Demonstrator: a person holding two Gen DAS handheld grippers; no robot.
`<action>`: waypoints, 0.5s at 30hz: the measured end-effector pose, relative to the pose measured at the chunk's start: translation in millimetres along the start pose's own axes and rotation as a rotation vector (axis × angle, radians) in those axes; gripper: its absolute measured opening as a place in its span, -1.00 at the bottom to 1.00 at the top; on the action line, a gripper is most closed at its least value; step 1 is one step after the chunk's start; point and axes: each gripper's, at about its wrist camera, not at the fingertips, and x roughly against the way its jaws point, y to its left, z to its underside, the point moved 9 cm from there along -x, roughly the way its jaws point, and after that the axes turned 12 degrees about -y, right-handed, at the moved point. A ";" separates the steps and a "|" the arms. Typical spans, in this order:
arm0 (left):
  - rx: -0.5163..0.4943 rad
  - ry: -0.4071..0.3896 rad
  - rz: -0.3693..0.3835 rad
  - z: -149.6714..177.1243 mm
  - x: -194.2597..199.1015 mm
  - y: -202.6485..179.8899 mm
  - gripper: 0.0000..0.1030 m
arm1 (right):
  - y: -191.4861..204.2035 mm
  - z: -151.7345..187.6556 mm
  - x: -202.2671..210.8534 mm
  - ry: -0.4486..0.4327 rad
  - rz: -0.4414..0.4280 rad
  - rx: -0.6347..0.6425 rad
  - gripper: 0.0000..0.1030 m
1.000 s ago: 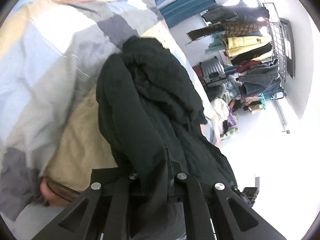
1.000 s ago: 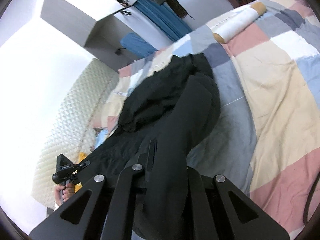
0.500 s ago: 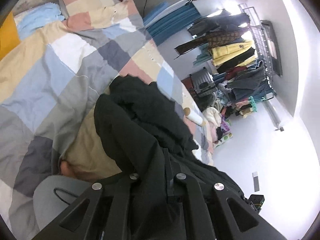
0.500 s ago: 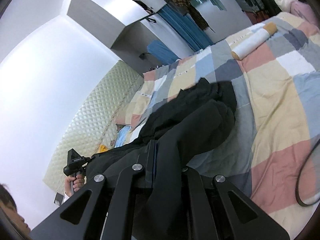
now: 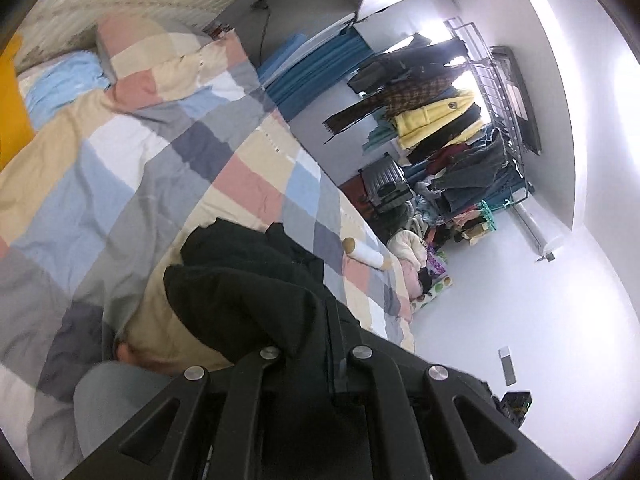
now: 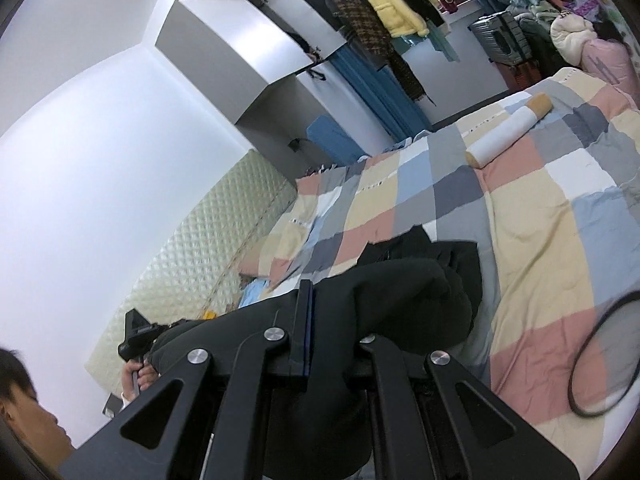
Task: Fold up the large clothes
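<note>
A large black garment hangs lifted above a patchwork bedcover. My left gripper is shut on its edge, and the cloth drapes over the fingers and hides the tips. In the right wrist view the same black garment stretches leftward to the other gripper, held in a person's hand. My right gripper is shut on the cloth as well. The garment's far end still rests bunched on the bedcover.
A white roll with tan ends lies on the bed's far part. A rack of hanging clothes, a suitcase and piles on the floor stand beyond the bed. A padded headboard and a black cable loop are near.
Both grippers have risen with the black garment, lifting most of it off the bedcover. More of the bed and room now shows beyond it.
</note>
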 end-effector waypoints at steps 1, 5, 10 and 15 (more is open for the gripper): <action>-0.002 0.002 0.001 -1.9 -4.0 -0.4 -0.89 | -3.9 -4.5 -4.1 -0.006 0.006 0.004 -0.88; 0.005 0.017 -0.006 -14.2 -24.0 0.9 -0.88 | -23.4 -26.1 -30.9 -0.019 0.025 -0.026 -0.88; -0.068 0.050 -0.038 -45.2 -71.9 -7.6 -0.88 | -39.2 -54.4 -72.6 -0.026 0.068 0.010 -0.88; -0.100 0.063 -0.140 -76.7 -133.6 -5.3 -0.88 | -69.4 -81.4 -126.9 -0.006 0.151 0.002 -0.88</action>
